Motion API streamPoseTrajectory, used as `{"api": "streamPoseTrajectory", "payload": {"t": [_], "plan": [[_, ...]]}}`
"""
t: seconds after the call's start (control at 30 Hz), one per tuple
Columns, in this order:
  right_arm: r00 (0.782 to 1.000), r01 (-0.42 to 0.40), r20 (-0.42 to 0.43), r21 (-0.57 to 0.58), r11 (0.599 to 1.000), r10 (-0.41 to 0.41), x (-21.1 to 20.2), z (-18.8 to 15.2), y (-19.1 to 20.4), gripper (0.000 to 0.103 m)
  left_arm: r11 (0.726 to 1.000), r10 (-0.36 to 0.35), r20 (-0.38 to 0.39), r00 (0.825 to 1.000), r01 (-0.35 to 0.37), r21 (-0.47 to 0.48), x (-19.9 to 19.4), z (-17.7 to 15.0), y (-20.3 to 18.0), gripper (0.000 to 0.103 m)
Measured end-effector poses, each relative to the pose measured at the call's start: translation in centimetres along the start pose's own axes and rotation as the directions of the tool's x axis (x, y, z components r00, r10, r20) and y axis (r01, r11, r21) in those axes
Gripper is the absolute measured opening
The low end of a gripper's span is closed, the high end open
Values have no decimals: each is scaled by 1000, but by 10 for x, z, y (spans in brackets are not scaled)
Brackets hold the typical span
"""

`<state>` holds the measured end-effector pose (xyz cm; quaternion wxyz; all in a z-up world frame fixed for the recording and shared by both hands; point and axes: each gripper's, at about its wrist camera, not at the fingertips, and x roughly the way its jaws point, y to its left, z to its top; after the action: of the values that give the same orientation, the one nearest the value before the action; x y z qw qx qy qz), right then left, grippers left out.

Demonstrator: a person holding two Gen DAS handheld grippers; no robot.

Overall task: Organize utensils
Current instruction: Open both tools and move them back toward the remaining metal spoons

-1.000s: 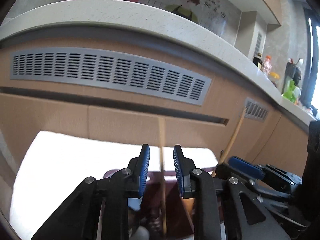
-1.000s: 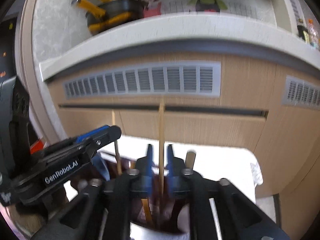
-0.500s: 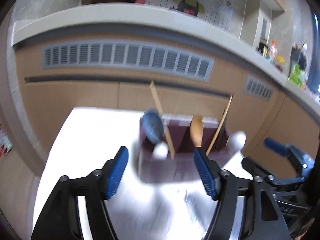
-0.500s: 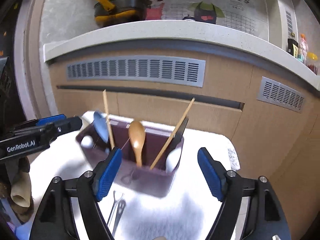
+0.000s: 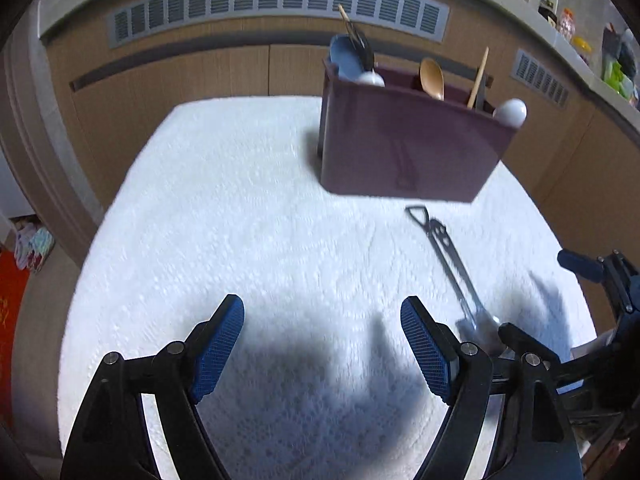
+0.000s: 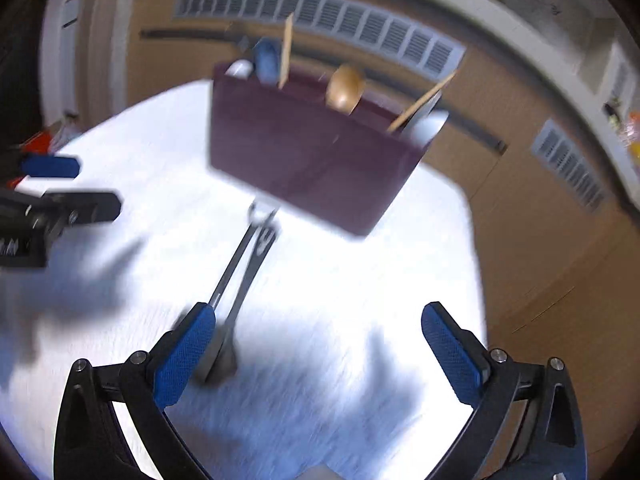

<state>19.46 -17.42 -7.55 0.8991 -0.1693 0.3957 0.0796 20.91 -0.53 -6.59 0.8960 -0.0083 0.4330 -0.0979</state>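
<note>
White cloth (image 5: pixel 256 216) covers the table top, and most of it is bare, so there is lots of open room in front of the dark red holder (image 5: pixel 404 148). The holder stands at the far side of the cloth, close to the wooden cupboard wall (image 5: pixel 168 76) behind it. The cloth's far edge runs just behind the holder, and its left edge curves away well to the holder's left.

Inside the holder stand a wooden spoon (image 5: pixel 433 78), a blue spoon (image 5: pixel 346 58), two white spoons (image 5: pixel 511 112), and thin wooden chopsticks (image 5: pixel 478 76) that lean and poke up above the rim.

Two metal utensils (image 5: pixel 444 252) lie flat on the cloth just in front of the holder, side by side. Their handle ends almost reach the holder. Blur hides what kind they are.

The left gripper (image 5: pixel 322 344) hangs over the bare cloth, near side of the holder, with its jaws wide apart and nothing between them. They have just been opening.

The right gripper (image 6: pixel 318 350) is also spread wide and has just been opening. Nothing is between its blue fingers (image 6: pixel 184 354). The near ends of the metal utensils lie right beside its left finger; I cannot tell if they touch.
</note>
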Motion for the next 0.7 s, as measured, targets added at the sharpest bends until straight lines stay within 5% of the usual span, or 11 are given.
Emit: {"api": "streamPoseTrajectory", "payload": {"t": [0.17, 0.33, 0.7], "plan": [[996, -50, -67, 97, 994, 57, 7, -13, -18, 64, 1000, 0, -32, 999, -1, -20, 8, -5, 3, 81], [993, -69, -85, 99, 993, 77, 7, -16, -17, 64, 1000, 4, -19, 1000, -5, -29, 1, -2, 6, 81], [967, -243, -59, 66, 968, 247, -2, -4, 27, 65, 999, 22, -12, 1000, -23, -27, -7, 0, 9, 84]]}}
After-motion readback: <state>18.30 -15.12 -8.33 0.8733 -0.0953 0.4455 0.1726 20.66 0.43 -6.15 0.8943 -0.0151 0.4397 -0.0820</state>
